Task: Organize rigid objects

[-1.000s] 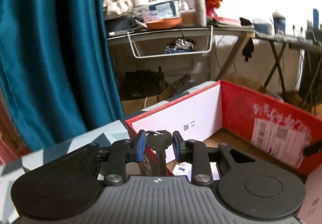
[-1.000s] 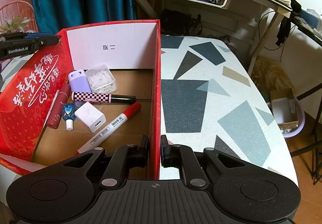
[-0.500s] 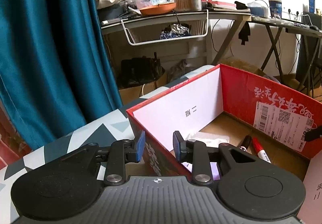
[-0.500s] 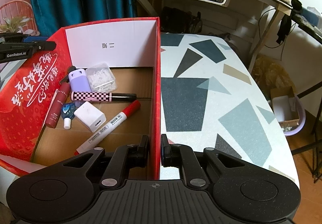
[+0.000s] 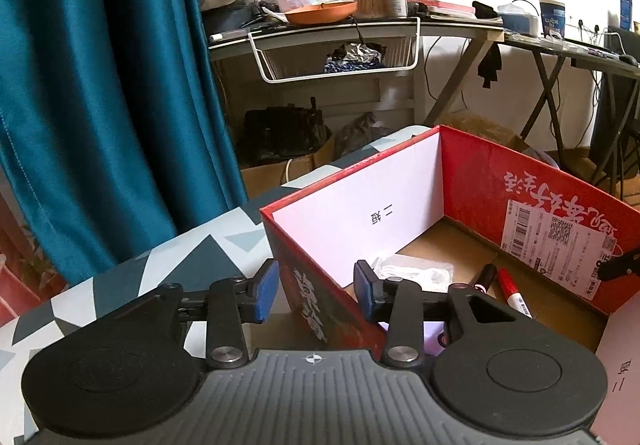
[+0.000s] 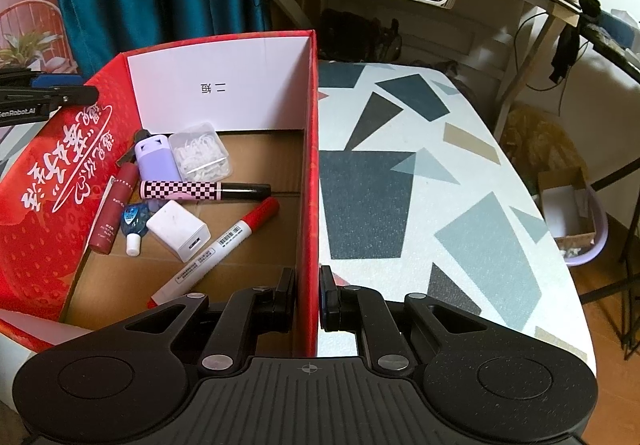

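Key that hung between the left gripper pads 1 s ago now lies in the red box at its far-left corner, jaws opening w/ nothing held, astride the wall; right gripper pinches the near right wall, so pull left away w/o snagging.

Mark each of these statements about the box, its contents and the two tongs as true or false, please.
1. The right tongs are shut on the wall of the red box. True.
2. The left tongs hold a key. False: nothing is in them; they are opening astride the box wall.
3. The red-capped marker lies on the table. False: it lies inside the box.
4. The white charger is in the box. True.
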The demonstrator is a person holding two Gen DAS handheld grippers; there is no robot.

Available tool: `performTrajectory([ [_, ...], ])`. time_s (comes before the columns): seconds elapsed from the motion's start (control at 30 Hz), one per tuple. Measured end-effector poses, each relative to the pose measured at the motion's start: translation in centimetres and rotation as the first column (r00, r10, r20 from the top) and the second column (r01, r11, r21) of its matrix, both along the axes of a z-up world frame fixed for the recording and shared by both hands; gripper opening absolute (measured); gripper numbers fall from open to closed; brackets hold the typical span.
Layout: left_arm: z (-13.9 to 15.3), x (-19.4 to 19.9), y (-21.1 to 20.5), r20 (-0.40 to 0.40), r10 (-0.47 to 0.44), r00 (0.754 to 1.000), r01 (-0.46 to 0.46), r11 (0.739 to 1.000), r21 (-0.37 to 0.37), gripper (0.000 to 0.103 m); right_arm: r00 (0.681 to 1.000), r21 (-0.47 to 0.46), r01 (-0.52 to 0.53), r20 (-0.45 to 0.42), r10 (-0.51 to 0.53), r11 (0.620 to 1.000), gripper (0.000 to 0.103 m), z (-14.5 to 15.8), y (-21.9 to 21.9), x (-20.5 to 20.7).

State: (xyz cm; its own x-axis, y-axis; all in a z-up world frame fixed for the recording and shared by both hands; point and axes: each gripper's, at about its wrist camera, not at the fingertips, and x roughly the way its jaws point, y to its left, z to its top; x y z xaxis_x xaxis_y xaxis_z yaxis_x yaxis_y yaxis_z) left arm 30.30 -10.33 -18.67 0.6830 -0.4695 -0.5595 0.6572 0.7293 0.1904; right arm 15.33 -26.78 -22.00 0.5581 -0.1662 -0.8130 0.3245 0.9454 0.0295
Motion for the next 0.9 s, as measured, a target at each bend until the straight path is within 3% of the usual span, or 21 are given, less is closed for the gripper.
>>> performTrajectory([
  [0.07, 0.2, -0.1, 0.3, -0.004, 0.011, 1.000, -0.011, 1.000, -0.003, 0.051, 1.000, 0.003, 0.002, -0.001, -0.002, 1.000, 0.011, 0.0, 0.0, 0.0],
  [0.17, 0.6, -0.4, 0.8, -0.012, 0.036, 0.999, -0.036, 0.999, -0.016, 0.065, 1.000, 0.005, 0.004, -0.003, -0.004, 1.000, 0.011, 0.0, -0.1, 0.1],
  [0.23, 0.9, -0.4, 1.3, -0.030, 0.058, 0.998, -0.059, 0.998, -0.034, 0.081, 1.000, 0.008, 0.006, -0.004, -0.006, 1.000, 0.011, 0.1, -0.1, 0.1],
  [0.33, 1.4, -0.7, 2.3, -0.048, 0.095, 0.994, -0.098, 0.993, -0.070, 0.091, 1.000, 0.015, 0.010, -0.005, -0.010, 1.000, 0.011, 0.1, -0.2, 0.1],
  [0.5, 2.5, -1.4, 4.2, -0.092, 0.164, 0.982, -0.176, 0.975, -0.138, 0.103, 1.000, 0.025, 0.009, 0.000, -0.009, 1.000, 0.014, 0.4, -0.3, 0.0],
  [0.63, 3.2, -2.5, 5.4, -0.132, 0.211, 0.969, -0.232, 0.958, -0.169, 0.103, 1.000, 0.017, 0.003, 0.007, -0.003, 1.000, 0.024, 1.0, -0.2, 0.1],
  [0.8, 4.5, -3.8, 7.3, -0.168, 0.318, 0.933, -0.350, 0.912, -0.213, 0.103, 0.999, -0.019, 0.006, 0.037, -0.005, 1.000, 0.070, 2.5, 0.1, 0.2],
  [0.87, 5.3, -4.3, 8.1, -0.183, 0.350, 0.919, -0.386, 0.892, -0.235, 0.103, 0.999, -0.038, 0.004, 0.054, -0.002, 0.999, 0.078, 3.4, 0.2, 0.3],
  [0.9, 5.7, -4.5, 8.5, -0.188, 0.364, 0.912, -0.403, 0.884, -0.240, 0.103, 0.998, -0.042, 0.003, 0.061, -0.001, 0.999, 0.087, 3.9, 0.3, 0.3],
])
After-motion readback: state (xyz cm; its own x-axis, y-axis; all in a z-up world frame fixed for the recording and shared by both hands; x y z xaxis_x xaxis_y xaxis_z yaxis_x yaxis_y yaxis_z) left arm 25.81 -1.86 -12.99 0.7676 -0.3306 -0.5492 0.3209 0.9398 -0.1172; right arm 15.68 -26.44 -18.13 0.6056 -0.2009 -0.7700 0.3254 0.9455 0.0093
